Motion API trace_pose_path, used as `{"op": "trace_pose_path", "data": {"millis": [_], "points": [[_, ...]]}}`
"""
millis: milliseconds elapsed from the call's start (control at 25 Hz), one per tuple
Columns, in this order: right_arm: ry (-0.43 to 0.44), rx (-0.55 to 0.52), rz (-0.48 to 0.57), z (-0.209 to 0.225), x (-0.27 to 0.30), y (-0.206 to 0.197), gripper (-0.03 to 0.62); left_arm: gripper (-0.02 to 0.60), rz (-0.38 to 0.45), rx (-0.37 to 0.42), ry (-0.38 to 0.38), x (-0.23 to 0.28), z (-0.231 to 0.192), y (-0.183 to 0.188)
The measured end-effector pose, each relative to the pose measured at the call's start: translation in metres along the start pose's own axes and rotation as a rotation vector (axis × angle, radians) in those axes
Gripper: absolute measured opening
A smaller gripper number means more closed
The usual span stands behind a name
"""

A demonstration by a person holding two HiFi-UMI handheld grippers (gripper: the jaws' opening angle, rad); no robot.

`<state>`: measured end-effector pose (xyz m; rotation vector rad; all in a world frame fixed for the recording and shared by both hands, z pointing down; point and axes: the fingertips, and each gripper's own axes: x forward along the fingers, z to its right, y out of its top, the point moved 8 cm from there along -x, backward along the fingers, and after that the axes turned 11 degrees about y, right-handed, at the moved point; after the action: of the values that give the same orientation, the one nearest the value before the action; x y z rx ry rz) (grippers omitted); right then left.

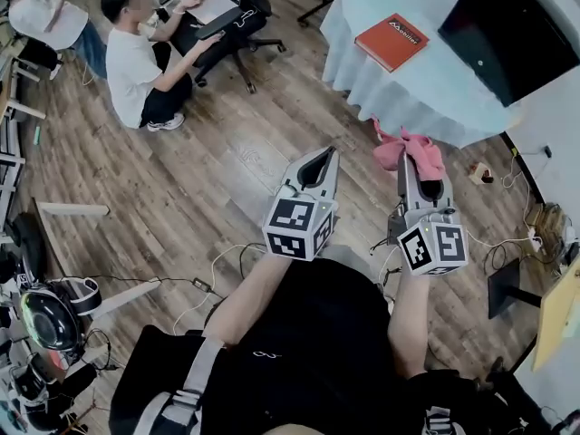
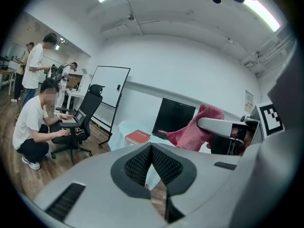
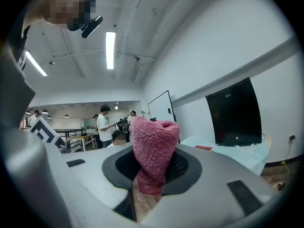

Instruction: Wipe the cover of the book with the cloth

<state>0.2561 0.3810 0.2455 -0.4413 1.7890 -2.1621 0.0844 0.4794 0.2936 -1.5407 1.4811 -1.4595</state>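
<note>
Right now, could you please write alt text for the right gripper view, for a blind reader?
The right tongs are shut on a pink cloth that sticks up between them. Behind, a red book lies on a white-covered table near a black screen.

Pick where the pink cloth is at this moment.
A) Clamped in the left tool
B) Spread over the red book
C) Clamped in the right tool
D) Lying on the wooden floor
C: the right gripper view shows the cloth pinched between the jaws of the right tool, while the book lies bare on the table and the left tool is shut on nothing.
</note>
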Motion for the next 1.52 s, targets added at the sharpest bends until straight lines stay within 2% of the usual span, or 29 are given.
{"op": "trace_pose_path", "data": {"millis": [240,480,640,880,1120,1280,1520], "points": [[0.011,-0.033,-0.028,-0.012,0.025,-0.004,0.101,0.013,0.02,-0.037,0.004,0.017,-0.03,0.01],[0.056,-0.088,-0.007,-0.025,0.05,0.012,0.102,0.012,0.065,-0.053,-0.036,0.024,-0.033,0.025],[0.066,-0.104,-0.027,-0.02,0.059,0.008,0.102,0.013,0.059,-0.062,-0.006,0.037,-0.037,0.023],[0.098,-0.106,-0.034,0.006,0.093,0.0,0.101,0.014,0.067,-0.051,0.041,0.067,-0.049,0.031],[0.114,-0.113,0.023,0.04,0.137,0.018,0.103,0.014,0.09,-0.046,0.076,0.105,-0.054,0.051],[0.103,-0.099,0.009,0.073,0.156,0.019,0.103,0.014,0.052,-0.092,0.079,0.144,-0.051,0.053],[0.052,-0.027,-0.061,0.148,0.18,0.006,0.103,0.013,-0.037,-0.096,0.067,0.216,-0.034,0.048]]}}
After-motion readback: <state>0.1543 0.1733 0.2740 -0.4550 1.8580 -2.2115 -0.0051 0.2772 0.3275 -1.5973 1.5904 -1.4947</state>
